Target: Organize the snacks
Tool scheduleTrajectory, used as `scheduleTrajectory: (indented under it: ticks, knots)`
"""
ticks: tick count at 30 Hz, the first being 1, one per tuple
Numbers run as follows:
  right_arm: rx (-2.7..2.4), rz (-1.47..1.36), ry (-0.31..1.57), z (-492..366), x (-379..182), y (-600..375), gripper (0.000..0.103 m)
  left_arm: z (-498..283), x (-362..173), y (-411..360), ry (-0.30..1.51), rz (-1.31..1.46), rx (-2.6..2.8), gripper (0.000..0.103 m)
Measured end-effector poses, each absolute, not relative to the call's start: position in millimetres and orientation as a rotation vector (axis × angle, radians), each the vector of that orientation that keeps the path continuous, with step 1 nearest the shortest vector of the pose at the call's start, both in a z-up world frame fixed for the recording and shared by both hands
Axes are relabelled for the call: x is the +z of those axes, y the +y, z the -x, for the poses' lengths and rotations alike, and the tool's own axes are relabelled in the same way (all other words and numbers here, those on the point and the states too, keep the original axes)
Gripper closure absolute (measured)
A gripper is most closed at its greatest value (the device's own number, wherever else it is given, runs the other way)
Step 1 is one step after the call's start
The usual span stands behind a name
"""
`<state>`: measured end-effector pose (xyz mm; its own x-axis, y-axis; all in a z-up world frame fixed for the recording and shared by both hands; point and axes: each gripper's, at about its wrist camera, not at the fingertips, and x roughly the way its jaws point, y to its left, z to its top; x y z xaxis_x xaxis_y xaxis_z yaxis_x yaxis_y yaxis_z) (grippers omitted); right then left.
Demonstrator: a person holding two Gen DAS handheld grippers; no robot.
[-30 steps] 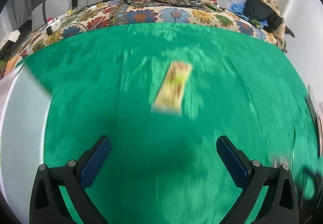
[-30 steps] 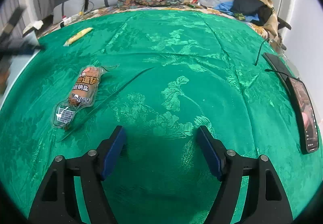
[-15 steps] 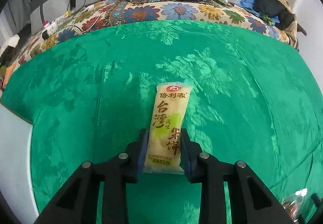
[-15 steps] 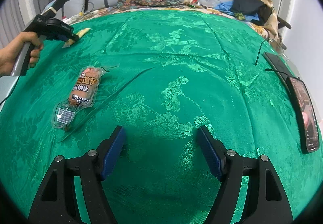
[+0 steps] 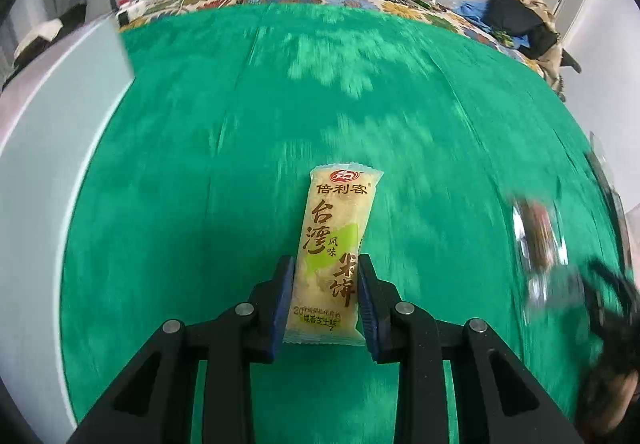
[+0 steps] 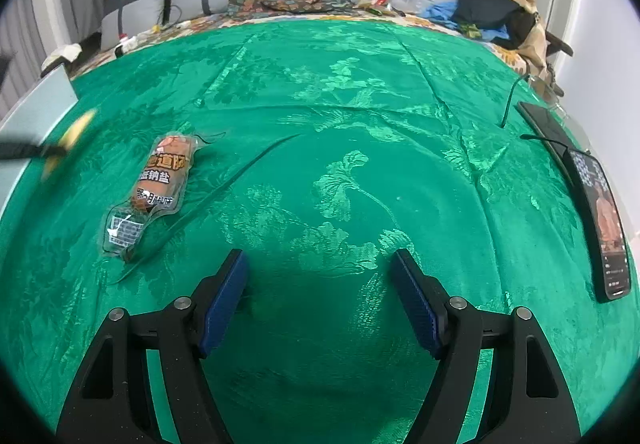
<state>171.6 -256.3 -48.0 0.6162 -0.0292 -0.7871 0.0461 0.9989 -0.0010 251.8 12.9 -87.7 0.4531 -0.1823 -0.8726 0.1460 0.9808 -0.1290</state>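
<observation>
2 views differ: left gripper (image 5: 325, 286) pinches the yellow snack packet (image 5: 334, 256); right gripper (image 6: 319, 298) spread, sausage pack (image 6: 158, 184) sharp

Ahead of my right gripper (image 6: 320, 284) the green cloth (image 6: 360, 124) lies bare — open passage. A sausage pack (image 6: 158, 184) sits left; a phone (image 6: 604, 220) and cable (image 6: 510, 100) line the right edge.
</observation>
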Motion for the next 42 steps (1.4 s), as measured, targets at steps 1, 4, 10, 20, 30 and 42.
scheduleTrajectory:
  ticks: [1, 4, 10, 20, 30, 42]
  knots:
    - [-0.046, -0.019, 0.906, -172, -48, -256, 0.026, -238, -91, 14, 1.078, 0.032, -0.203, 0.073]
    - [-0.053, -0.022, 0.906, -171, -48, -257, 0.026, -217, -97, 13, 1.033, 0.005, -0.197, 0.062]
    - [-0.06, -0.021, 0.906, -171, -48, -256, 0.026, -213, -111, 18, 0.969, -0.047, -0.114, 0.009]
    - [-0.079, -0.029, 0.909, -170, -48, -259, 0.024, -212, -114, 21, 0.939, -0.043, -0.081, 0.0]
    - [-0.078, -0.029, 0.909, -171, -48, -260, 0.024, -214, -114, 20, 0.941, -0.038, -0.084, 0.0]
    - [-0.096, -0.041, 0.908, -169, -48, -264, 0.024, -213, -114, 20, 0.941, -0.038, -0.084, 0.0]
